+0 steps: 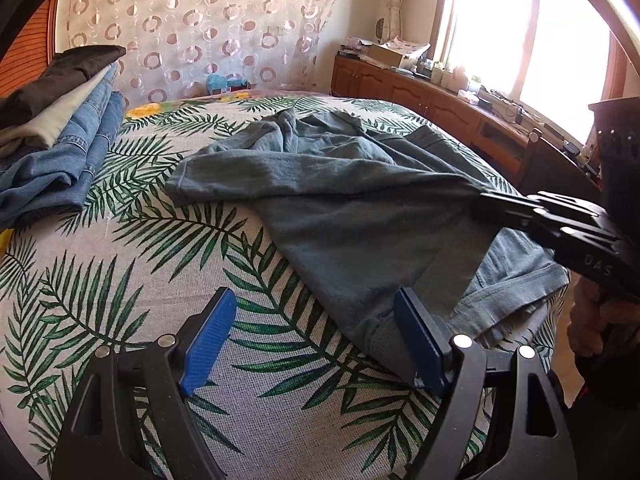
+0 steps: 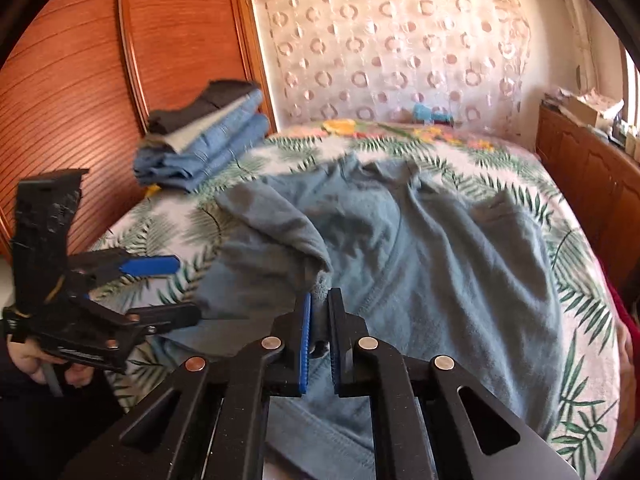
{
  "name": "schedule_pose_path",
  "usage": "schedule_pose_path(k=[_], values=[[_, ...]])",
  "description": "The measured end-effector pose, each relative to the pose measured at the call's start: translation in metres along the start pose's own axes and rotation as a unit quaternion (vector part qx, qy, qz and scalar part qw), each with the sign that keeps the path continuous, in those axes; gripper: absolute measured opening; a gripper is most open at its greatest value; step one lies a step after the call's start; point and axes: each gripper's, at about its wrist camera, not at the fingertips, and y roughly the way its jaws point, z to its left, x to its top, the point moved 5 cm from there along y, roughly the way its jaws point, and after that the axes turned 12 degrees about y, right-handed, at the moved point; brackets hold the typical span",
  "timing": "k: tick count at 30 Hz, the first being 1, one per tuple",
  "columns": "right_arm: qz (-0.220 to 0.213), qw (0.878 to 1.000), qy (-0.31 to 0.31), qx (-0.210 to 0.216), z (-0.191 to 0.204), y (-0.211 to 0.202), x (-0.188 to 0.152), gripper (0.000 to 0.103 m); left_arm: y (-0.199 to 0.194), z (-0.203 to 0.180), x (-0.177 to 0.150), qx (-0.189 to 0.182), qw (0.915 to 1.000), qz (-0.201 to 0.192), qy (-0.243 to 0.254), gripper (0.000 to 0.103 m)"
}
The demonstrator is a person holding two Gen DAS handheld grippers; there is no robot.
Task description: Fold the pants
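Grey-blue cotton, soft and slack: the pants (image 1: 340, 184) lie rumpled across the middle of the bed (image 1: 132, 280), legs crossed over one another, well apart from the folded stack (image 1: 60, 136) by the headboard. My right gripper (image 2: 318, 320) has its jaws pinched down on a bunched fold of a leg, cloth plainly squeezed between the pads. My left gripper (image 1: 316, 344) stands wide, holding nothing; one pad (image 1: 420, 344) sits just at the near edge of the pants, the other over bare bedspread. To do this well, I reckon I should get the left onto that near edge and take a single layer, not a wad, so both hands hold matching points. Then I would lift just enough to let the crossed legs fall free, draw the cloth taut between the grippers, and lay it flat before making any crease.
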Motion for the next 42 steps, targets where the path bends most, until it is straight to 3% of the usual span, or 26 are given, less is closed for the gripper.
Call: schedule_pose_path(k=[18, 32, 42], values=[[-0.082, 0.996, 0.002, -0.016, -0.010, -0.092, -0.005, 0.007, -0.010, -0.016, 0.026, -0.013, 0.9994, -0.026, 0.022, 0.082], [-0.094, 0.994, 0.019, -0.047, -0.025, -0.135, -0.020, 0.007, 0.000, -0.037, 0.050, -0.033, 0.9979, -0.034, 0.045, 0.082], [-0.073, 0.994, 0.041, -0.069, -0.036, -0.134, -0.032, 0.007, 0.013, -0.051, 0.053, -0.041, 0.9974, -0.023, 0.055, 0.082]])
